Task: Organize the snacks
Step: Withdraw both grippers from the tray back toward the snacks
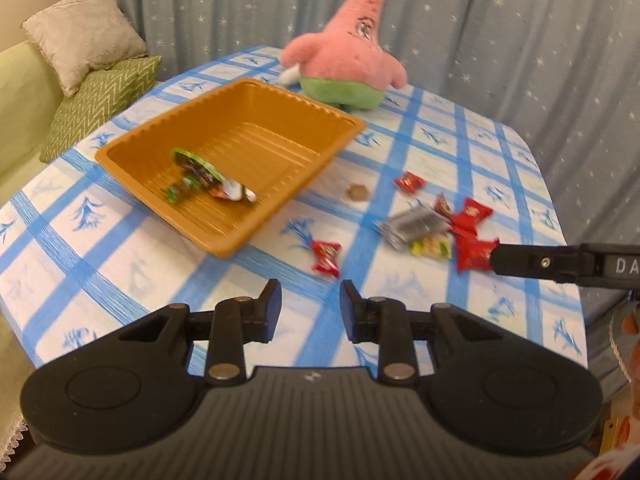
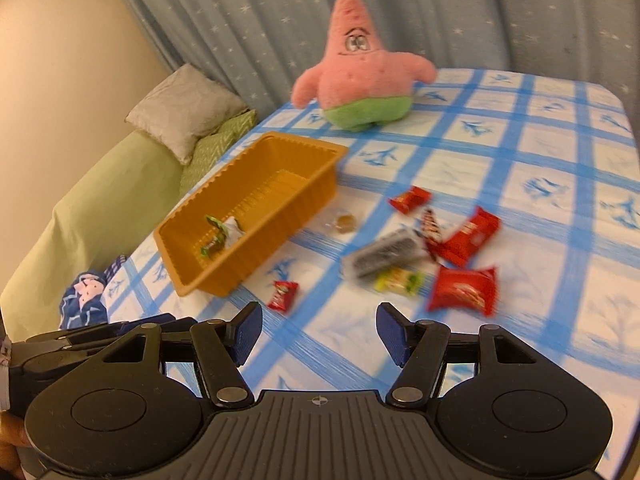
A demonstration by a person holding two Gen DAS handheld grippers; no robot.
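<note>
Jaws of both grippers (image 1: 310,300) (image 2: 319,322) gape empty — blurred tray (image 1: 332,114) wrappers (image 1: 208,184), perhaps two.

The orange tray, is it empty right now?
No, the orange tray already holds a few wrapped snacks near its front corner.

We seem to be in a home living room: a green sofa (image 2: 100,200) with cushions (image 1: 80,36), starry curtains (image 1: 500,40), and a plush toy (image 2: 360,76) (pink, star-shaped) on the checked surface (image 2: 520,160).
</note>
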